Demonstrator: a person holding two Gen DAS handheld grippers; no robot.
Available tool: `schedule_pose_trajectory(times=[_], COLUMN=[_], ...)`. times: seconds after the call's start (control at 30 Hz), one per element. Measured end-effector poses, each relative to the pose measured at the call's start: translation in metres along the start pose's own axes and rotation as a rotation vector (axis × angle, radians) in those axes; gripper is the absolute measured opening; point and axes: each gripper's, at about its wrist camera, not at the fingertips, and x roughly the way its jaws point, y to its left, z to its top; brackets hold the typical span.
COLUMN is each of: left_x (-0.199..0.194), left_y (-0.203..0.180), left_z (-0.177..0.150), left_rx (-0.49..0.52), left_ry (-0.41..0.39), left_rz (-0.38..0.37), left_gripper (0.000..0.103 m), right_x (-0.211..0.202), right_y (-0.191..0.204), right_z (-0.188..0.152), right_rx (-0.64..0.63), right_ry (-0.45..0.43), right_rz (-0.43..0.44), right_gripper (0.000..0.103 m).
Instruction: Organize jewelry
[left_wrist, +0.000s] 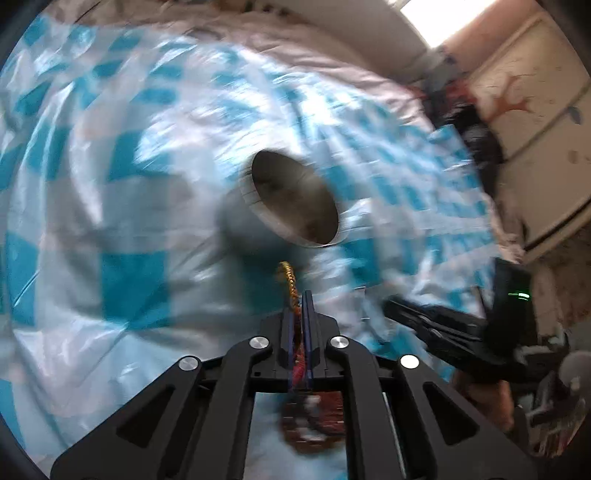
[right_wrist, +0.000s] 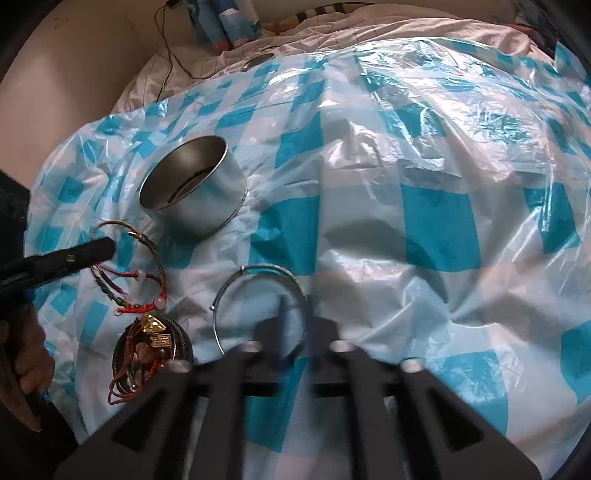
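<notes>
Though blurred, unlabelled tin (right_wrist: 194, 192), unbranded bracelet (left_wrist: 290, 284).

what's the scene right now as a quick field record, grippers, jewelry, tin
surface: blue and white checked plastic sheet
container: open metal tin, upright
left gripper: shut on a braided bracelet
right gripper: blurred, jaws apart, holding nothing
silver bangle: on the sheet at the right gripper's tips
loose pile: cords and gold charm, lower left in right view
</notes>
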Motion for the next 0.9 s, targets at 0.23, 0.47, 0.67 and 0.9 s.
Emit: schedule_pose_trajectory(times=[0.23, 0.47, 0.67, 0.9], left_x=[0.013, -0.003, -0.037, -0.049], left_y=[0.025, 0.013, -0.006, -0.006], left_z=[0.000, 0.000, -0.001, -0.001], left_rx=[-0.058, -0.031, -0.006, -0.036], left_ry=[0.023, -0.014, -0.055, -0.079], left_rz=[0.070, -0.077, -0.314, -0.440], left_gripper=[0.024, 0.003, 0.003, 0.003], right_x=[0.004, -0.017, -0.020, -0.006], right_y=[0.007, -0.003, -0.013, 0.000], right_z=[-0.003, 0.002, 0.007, 0.003], right_rx=[-0.051, 0.023, 0.104, 0.045], right_ry=[0.000, -0.083, -0.087, -0.034], right_rz=[-0.059, 0.081, 0.152, 0.018], right_gripper=[0.025, 0.002, 0.002, 0.047])
